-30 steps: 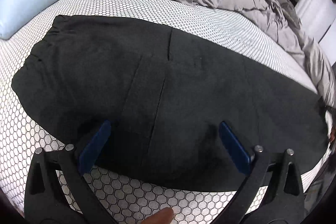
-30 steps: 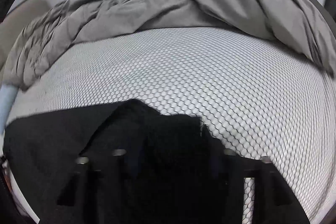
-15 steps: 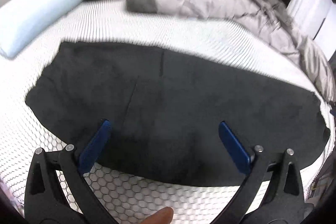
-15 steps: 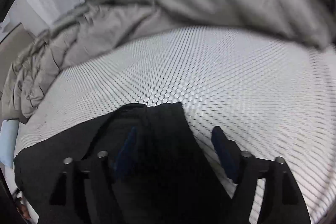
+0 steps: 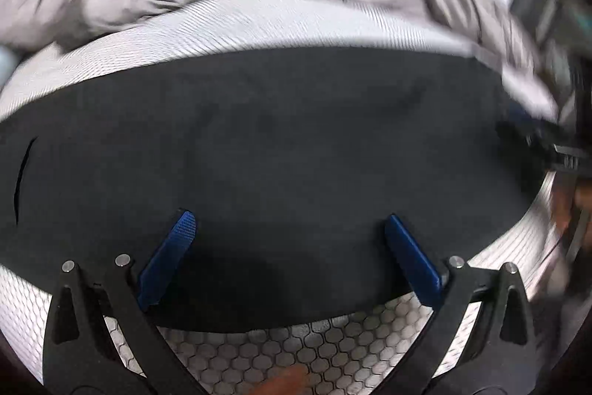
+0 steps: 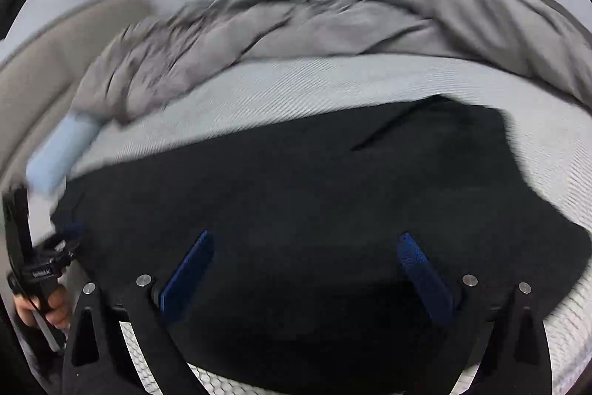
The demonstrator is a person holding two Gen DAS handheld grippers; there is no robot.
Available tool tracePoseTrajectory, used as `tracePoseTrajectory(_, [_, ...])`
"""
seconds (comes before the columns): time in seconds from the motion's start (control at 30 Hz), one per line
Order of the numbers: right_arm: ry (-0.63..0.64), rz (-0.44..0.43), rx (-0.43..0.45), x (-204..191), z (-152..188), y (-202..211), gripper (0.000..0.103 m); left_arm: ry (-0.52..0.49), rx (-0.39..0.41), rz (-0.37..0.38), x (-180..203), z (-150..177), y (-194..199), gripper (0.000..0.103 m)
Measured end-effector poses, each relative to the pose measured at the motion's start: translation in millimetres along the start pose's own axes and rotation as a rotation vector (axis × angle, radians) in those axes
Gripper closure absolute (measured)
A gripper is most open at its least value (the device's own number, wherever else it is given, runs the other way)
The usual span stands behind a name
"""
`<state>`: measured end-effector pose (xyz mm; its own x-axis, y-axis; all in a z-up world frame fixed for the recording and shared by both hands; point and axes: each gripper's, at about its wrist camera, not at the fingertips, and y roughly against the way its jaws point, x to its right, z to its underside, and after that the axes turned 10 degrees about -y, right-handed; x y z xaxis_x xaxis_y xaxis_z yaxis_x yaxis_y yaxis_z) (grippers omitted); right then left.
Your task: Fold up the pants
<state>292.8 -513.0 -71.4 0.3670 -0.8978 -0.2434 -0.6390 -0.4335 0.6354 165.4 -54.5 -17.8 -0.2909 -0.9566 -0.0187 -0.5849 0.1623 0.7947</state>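
We see a rumpled grey duvet heaped along the far side of the bed, with a pale blue pillow at its left end in the right wrist view; nothing lies on top of the pants. The black pants lie flat on the bed's honeycomb-patterned cover, their long axis running left to right across both views, with one narrower end toward the right in the right wrist view. Our left hand-held gripper hovers over the near edge of the pants with its blue pads spread wide and nothing between them. Our right hand-held gripper has just been opening and now stands wide apart above the dark cloth, pressing on nothing. Both views are blurred.
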Motion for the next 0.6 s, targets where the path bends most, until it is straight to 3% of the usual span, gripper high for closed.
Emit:
tracePoseTrajectory(0.07, [0.132,0.071,-0.025,-19.5,10.2,-23.5,0.002,-0.03,-0.008,-0.009,7.9,3.4,-1.6,0.001])
tracePoseTrajectory(0.13, [0.182,0.148,-0.077,-14.0,12.6,-42.1,0.002,-0.033,-0.018,0.015,5.4,5.0,-1.2,0.001])
tracePoseTrajectory(0.2, [0.166,0.188,-0.098,8.7,14.7,-36.9,0.002,-0.04,-0.026,0.034,-3.9,7.8,1.8,0.001])
tracePoseTrajectory(0.27, [0.146,0.342,-0.038,47.8,16.7,-15.5,0.002,-0.029,-0.034,0.001,-13.8,13.3,6.1,0.001])
tracePoseTrajectory(0.3, [0.134,0.344,-0.021,61.3,18.0,-6.0,0.004,-0.011,-0.045,-0.011,-26.1,14.1,6.3,0.001])
tracePoseTrajectory(0.37, [0.051,0.489,-0.01,98.5,23.2,8.8,0.0,0.022,-0.045,0.011,-35.4,18.6,7.2,0.001])
tracePoseTrajectory(0.4, [0.021,0.522,-0.009,113.0,25.8,13.5,0.0,0.028,-0.047,0.01,-43.5,17.1,4.8,0.001])
tracePoseTrajectory(0.5, [-0.114,0.462,-0.003,143.8,30.7,25.1,0.0,0.026,-0.058,-0.015,-47.1,10.9,3.8,0.001])
tracePoseTrajectory(0.6, [-0.149,0.46,0.036,138.0,29.0,38.7,0.0,-0.019,-0.056,0.004,-34.0,0.5,12.0,0.001])
